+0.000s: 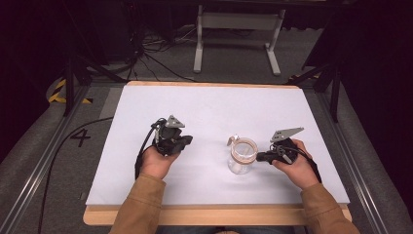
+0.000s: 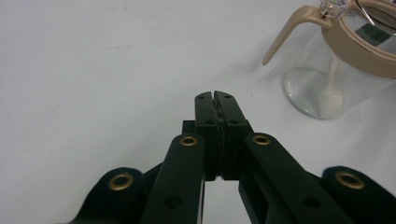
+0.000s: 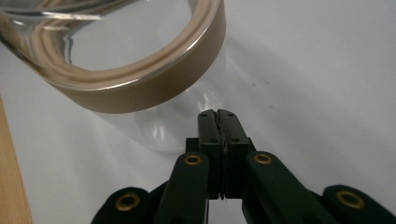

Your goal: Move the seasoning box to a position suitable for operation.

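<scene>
A clear glass jar (image 1: 243,156) with a tan rim band and a tan clasp lever stands upright on the white sheet, right of centre. In the left gripper view the jar (image 2: 336,70) is off to the upper right, well apart from my left gripper (image 2: 215,95), whose jaws are pressed together with nothing between them. In the high view my left gripper (image 1: 187,140) rests left of the jar and points toward it. My right gripper (image 1: 259,157) sits at the jar's right side, shut and empty. Its tips (image 3: 218,113) are right by the jar's glass wall (image 3: 154,88), below the band; I cannot tell whether they touch.
A white sheet (image 1: 209,107) covers the wooden table, whose front edge (image 1: 219,214) shows bare wood. Cables trail from both grippers, the left one (image 1: 73,141) running off the table's left side. A white stand (image 1: 238,29) and floor cables lie beyond the far edge.
</scene>
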`<state>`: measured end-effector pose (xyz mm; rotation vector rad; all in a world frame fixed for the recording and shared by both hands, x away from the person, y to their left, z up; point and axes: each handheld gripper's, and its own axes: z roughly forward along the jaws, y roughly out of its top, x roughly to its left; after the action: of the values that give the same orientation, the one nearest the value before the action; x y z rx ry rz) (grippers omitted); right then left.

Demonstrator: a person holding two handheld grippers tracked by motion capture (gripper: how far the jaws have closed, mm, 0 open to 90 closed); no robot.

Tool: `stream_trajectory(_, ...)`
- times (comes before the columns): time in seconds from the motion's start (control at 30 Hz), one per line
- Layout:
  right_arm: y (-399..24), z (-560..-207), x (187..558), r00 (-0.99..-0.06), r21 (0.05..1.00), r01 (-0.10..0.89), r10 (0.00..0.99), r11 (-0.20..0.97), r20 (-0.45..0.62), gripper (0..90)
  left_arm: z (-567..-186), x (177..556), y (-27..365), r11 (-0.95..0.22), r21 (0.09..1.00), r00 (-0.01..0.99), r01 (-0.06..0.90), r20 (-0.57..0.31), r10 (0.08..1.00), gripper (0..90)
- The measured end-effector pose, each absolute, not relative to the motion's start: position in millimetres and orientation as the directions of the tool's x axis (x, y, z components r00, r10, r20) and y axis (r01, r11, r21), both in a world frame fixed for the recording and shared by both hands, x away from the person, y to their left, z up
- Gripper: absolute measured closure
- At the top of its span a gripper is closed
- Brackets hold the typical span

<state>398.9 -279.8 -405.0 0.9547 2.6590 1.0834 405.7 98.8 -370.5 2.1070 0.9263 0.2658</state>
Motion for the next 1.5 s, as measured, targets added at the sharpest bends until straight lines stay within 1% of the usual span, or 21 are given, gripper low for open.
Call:
stream_trajectory(0.2,-278,-406,398,-0.796,0.651,0.517,0.593,0.556,0.125,90.0,-369,408,108,-0.377,0.754,0.691,0.538,-0.138,0.710,88.4)
stream_trajectory(0.43,-271,-407,394,-0.810,0.639,0.513,0.569,0.573,0.140,90.0,-370,409,107,-0.384,0.751,0.697,0.537,-0.139,0.703,88.2)
stream_trajectory(1.17,-242,-417,382,-0.858,0.610,0.469,0.494,0.639,0.141,90.0,-371,411,104,-0.394,0.744,0.706,0.539,-0.144,0.694,88.2)
stream_trajectory(1.3,-245,-416,383,-0.859,0.620,0.469,0.487,0.629,0.156,90.0,-369,411,105,-0.392,0.752,0.712,0.530,-0.143,0.688,88.3)
stream_trajectory(1.37,-253,-411,383,-0.855,0.633,0.467,0.498,0.617,0.146,90.0,-367,411,104,-0.387,0.752,0.714,0.534,-0.156,0.683,88.8)
stream_trajectory(1.4,-259,-408,384,-0.847,0.642,0.474,0.512,0.602,0.145,90.0,-365,412,102,-0.398,0.748,0.730,0.530,-0.165,0.663,89.2)
stream_trajectory(1.5,-272,-402,384,-0.828,0.660,0.489,0.542,0.570,0.145,90.0,-359,412,95,-0.416,0.751,0.750,0.512,-0.155,0.643,89.2)
